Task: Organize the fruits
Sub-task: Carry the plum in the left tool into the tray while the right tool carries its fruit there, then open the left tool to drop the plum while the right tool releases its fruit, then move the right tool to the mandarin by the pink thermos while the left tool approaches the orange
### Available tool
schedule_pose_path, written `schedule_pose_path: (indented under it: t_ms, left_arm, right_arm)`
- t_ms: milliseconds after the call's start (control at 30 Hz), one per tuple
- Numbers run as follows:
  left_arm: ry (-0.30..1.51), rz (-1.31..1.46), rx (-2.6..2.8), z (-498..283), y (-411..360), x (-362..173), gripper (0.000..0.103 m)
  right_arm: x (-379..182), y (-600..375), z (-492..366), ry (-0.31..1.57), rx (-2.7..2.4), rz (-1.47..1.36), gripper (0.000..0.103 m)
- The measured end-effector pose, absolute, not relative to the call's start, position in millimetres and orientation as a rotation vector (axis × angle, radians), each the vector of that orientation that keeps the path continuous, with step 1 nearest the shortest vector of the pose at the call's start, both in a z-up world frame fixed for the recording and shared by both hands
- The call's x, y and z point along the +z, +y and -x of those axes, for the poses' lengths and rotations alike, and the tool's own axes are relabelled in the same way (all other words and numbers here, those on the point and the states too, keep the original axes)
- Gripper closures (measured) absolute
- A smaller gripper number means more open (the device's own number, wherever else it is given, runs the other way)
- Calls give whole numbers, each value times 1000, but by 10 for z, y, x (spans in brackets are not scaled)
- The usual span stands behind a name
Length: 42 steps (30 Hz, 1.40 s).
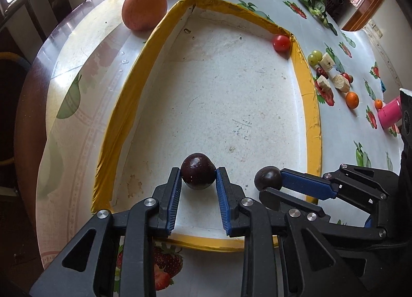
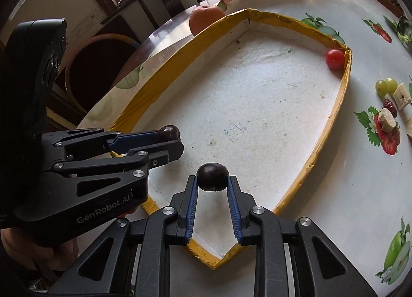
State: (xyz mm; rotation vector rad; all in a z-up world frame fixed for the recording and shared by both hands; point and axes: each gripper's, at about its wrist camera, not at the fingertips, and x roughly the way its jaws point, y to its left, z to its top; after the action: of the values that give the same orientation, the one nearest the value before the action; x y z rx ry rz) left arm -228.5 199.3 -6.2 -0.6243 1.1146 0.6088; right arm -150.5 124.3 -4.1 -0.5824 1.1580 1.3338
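We see the apple [image 2: 206,20] half hidden behind the tray's yellow far rim [image 2: 219,26]; the pink cup [image 1: 390,114] is partly blocked by the right gripper's body at the picture's right edge.

The worktop [image 1: 85,70] wears a glossy white cloth printed with strawberries, apples and pears. A shallow white tray with a yellow taped rim [image 1: 311,116] lies on it. An apple [image 1: 144,8] sits just outside the tray's far left corner. Right of the tray lie two green grapes [image 1: 314,57], pale cut chunks [image 1: 341,82], a red date [image 1: 322,72], two small oranges [image 1: 352,100] and a pink cup [image 1: 390,114]. A leafy green [image 1: 315,6] lies farther back.
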Motion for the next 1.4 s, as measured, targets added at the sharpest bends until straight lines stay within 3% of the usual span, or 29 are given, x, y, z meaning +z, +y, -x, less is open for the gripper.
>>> schedule_pose_path:
  t_ms: [167, 267, 333, 400, 500, 567, 733, 1033, 1400]
  left_arm:
    - [1124, 598, 621, 2280, 1947, -54, 77]
    - [1121, 592, 632, 2276, 1928, -26, 63]
    - [1100, 585, 643, 2293, 1909, 44, 47]
    - [1082, 581, 643, 2293, 1891, 110, 46]
    - [1072, 569, 646, 2268, 1864, 195, 46]
    - [1060, 561, 641, 2239, 1839, 255, 46]
    - [1036, 544, 617, 2097, 1745, 389, 46]
    - [1013, 510, 553, 1820, 1503, 564, 46]
    - [1002, 477, 459, 1445, 1152, 688, 46]
  right_arm:
    - [-64, 1240, 1483, 1164, 1336, 584, 72]
    - [-47, 1268, 1454, 1152, 1333, 582, 65]
    - [-8, 1238, 1436, 1155, 1343, 574, 65]
    - [79, 1159, 1407, 1147, 1351, 554, 64]
    - [241, 1000, 1310, 1123, 1330, 506, 41]
    - [386, 854, 1215, 1081, 1272, 474, 19]
    - [664, 501, 879, 971, 1051, 400, 5]
    - [718, -182, 219, 1124, 955, 111, 5]
    - [733, -658, -98, 1072, 807, 126, 6]
